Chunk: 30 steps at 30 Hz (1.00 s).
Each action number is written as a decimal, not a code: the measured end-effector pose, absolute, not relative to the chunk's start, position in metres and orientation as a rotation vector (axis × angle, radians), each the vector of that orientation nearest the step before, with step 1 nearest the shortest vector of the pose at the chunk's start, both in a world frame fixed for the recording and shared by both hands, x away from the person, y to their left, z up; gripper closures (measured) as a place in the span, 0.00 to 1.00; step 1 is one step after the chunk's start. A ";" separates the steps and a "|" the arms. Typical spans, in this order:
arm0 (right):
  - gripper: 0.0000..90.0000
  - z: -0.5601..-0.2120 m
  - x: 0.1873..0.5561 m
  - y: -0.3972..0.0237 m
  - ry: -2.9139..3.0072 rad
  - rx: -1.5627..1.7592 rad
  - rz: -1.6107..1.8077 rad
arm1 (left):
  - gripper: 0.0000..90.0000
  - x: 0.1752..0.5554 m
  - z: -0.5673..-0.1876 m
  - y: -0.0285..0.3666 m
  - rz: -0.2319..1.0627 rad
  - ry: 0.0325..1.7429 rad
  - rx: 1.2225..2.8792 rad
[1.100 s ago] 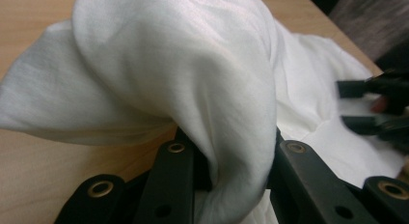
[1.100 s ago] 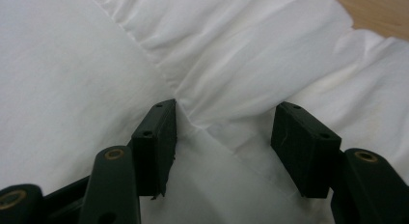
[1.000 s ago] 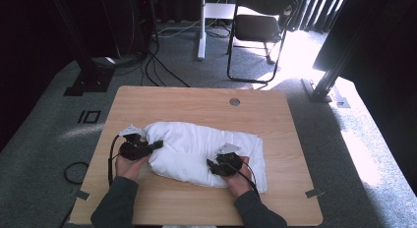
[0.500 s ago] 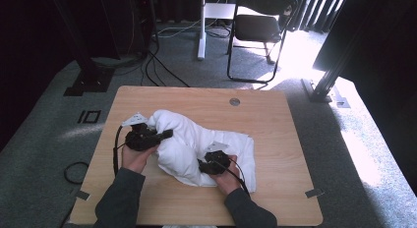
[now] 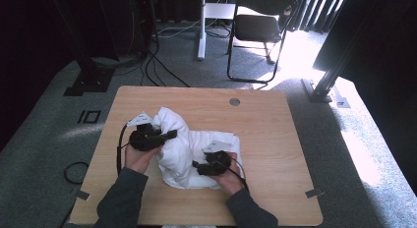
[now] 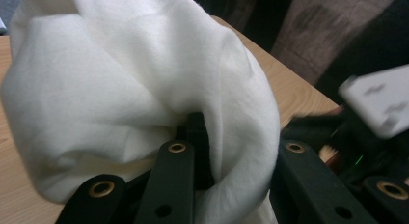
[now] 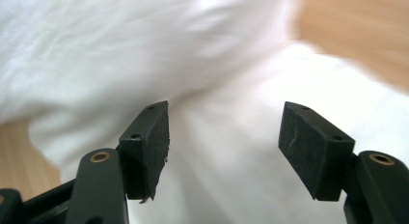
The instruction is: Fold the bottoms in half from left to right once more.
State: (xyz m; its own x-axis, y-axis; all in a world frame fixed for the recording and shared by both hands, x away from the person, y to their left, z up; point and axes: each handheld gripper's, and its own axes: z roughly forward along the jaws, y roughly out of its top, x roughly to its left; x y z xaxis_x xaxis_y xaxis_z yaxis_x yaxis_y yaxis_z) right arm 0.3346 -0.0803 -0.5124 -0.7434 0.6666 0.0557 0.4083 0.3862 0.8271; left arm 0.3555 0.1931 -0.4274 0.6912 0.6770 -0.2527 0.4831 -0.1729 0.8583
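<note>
1. One wooden table (image 5: pixel 275 139) fills the middle of the high view, with grey carpet around it and a small round grommet (image 5: pixel 234 101) near its far edge.
2. Beyond the table's far side stands a folding chair (image 5: pixel 255 29) on the carpet, beside a white post (image 5: pixel 201 26).
3. A white cloth (image 5: pixel 189 156) lies bunched on the table, left of centre and toward the near edge; its left part is pulled up into a peak, while its right part lies flat on the wood.
4. The left gripper (image 5: pixel 150 138) is at the cloth's left side, its jaws clamped on a thick fold of the cloth (image 6: pixel 144 79), which bulges up and over them in the left gripper view.
5. The right gripper (image 5: pixel 209 165) is at the cloth's near right part. Its jaws have just been opening and now stand apart, with the cloth (image 7: pixel 226 151) lying beyond and between them and neither pad (image 7: pixel 156 147) pressing on it.
6. Black cables (image 5: pixel 118 149) trail from the grippers toward the person's sleeves at the near edge.
</note>
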 end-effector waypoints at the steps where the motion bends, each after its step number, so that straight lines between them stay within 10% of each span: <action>1: 0.40 -0.511 0.334 -0.093 2.329 0.968 1.275 | 0.86 0.355 -0.427 0.193 0.231 0.917 1.827; 9: 0.38 -0.556 0.341 -0.121 2.402 1.125 1.088 | 0.86 0.355 -0.426 0.173 0.221 0.883 1.857; 30: 0.34 -0.532 0.330 -0.162 2.365 1.079 1.168 | 0.85 0.364 -0.478 0.079 0.099 0.789 2.003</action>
State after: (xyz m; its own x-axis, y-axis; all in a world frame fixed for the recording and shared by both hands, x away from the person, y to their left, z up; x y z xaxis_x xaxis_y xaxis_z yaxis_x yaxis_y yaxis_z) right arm 0.3297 -0.1624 -0.5316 -0.6770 0.7332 0.0648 0.4972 0.3906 0.7748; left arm 0.3636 0.0791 -0.4779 0.7887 0.5664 -0.2391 0.4898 -0.3436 0.8013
